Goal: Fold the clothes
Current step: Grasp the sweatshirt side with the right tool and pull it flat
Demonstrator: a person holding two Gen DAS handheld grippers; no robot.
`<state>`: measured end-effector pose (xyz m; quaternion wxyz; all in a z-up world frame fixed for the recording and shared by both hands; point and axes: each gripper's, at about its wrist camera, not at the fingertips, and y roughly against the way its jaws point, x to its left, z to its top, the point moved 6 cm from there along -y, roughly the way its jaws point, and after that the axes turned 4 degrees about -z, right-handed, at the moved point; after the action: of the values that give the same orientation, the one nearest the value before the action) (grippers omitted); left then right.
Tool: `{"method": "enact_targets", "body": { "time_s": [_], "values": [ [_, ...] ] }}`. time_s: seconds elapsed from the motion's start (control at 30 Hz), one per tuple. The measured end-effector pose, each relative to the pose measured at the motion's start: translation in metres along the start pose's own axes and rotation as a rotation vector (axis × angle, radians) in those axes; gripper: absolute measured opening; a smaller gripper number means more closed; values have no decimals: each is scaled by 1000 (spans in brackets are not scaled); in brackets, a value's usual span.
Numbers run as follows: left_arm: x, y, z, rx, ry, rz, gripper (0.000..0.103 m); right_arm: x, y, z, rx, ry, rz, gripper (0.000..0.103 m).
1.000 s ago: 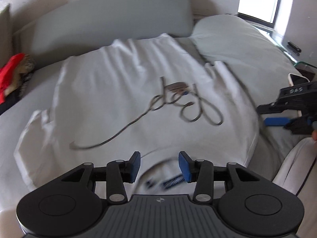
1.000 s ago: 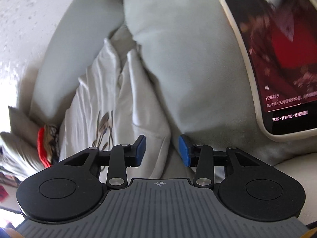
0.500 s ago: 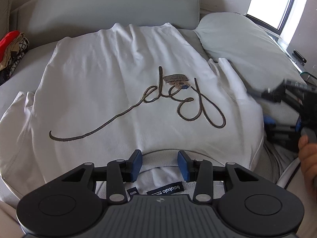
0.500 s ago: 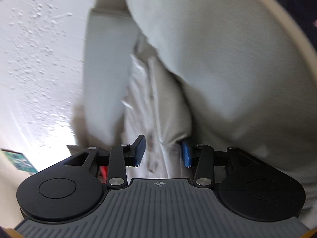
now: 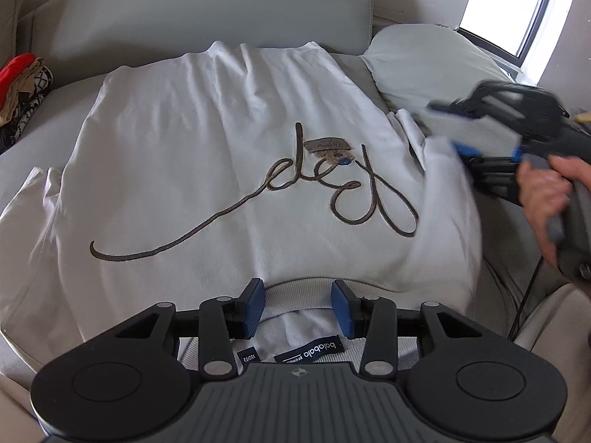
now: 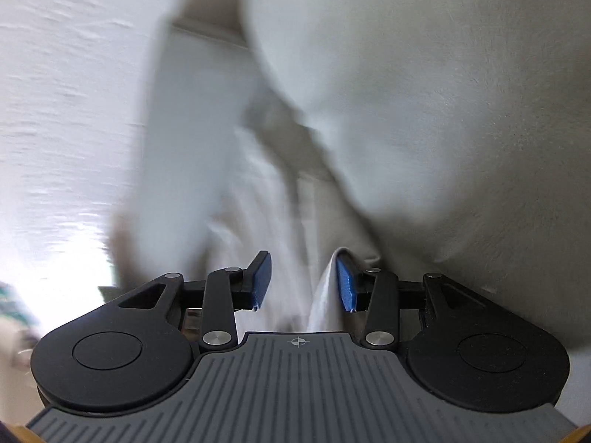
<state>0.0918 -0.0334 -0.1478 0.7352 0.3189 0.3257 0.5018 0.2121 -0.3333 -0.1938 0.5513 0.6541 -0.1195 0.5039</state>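
A white sweatshirt (image 5: 207,155) with brown script embroidery lies spread flat on a grey sofa. Low over its ribbed collar (image 5: 295,291) my left gripper (image 5: 297,308) stands open, a pad on each side of the collar's curve. At the right, a hand (image 5: 546,192) holds my right gripper (image 5: 448,127) at the sweatshirt's right sleeve (image 5: 439,170). In the blurred right wrist view the right gripper (image 6: 303,280) is closing. A fold of white sleeve cloth (image 6: 325,295) rises between the jaws against the right pad; the left pad stands apart from it.
A pale grey pillow (image 5: 424,59) lies right of the sweatshirt and fills much of the right wrist view (image 6: 424,92). The sofa back (image 5: 207,7) runs behind. A red and patterned clothes pile (image 5: 18,85) sits at far left. A black cable (image 5: 524,302) hangs at right.
The right gripper has come in from the right to the sleeve and its jaws have narrowed around the cloth. The tablet has left its view. The left gripper has stayed over the collar.
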Motion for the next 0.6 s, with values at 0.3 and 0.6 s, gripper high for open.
{"method": "enact_targets", "body": {
  "time_s": [0.3,0.6],
  "values": [
    [1,4,-1,2,-15,-19,40,17,90,-35,-321,369,-188,1],
    [-46,7,-2,-30,-98,-163,39,48,57,-65,-202,857,-308,2]
  ]
}}
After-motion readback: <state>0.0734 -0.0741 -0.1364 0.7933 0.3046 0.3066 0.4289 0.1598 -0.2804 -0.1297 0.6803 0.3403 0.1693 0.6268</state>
